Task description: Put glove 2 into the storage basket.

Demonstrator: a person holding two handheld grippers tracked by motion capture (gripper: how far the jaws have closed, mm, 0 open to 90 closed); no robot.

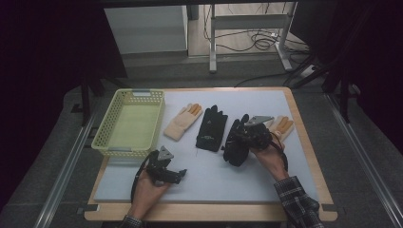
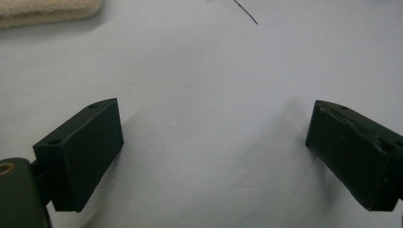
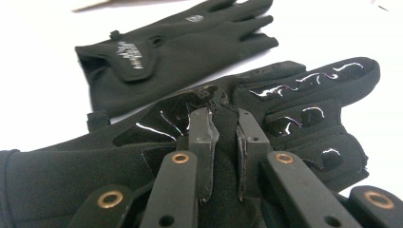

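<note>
The desk (image 1: 304,142) carries a pale mat, with everything laid out along its far half. At the far-left corner stands a yellow slotted basket (image 1: 107,126), empty, probably the place where the gloves are to go.

To the right of the basket the gloves lie in a row, well spaced so that each can be taken singly: a cream glove with orange fingertips (image 1: 183,122), a flat black glove (image 1: 212,128), a second black glove (image 1: 236,140), and its cream partner (image 1: 284,126) near the right edge, partly hidden behind the hand.

The right gripper (image 3: 223,142) has its fingers clamped on a fold of the second black glove at the palm, where the glossy grip print lies. Pinching a raised fold gives hold of a limp glove without scraping the mat. That glove lies just right of desk centre.

The left gripper (image 1: 166,172) waits near the front-left edge, fingers (image 2: 81,152) wide apart over bare mat, nothing between them.
</note>
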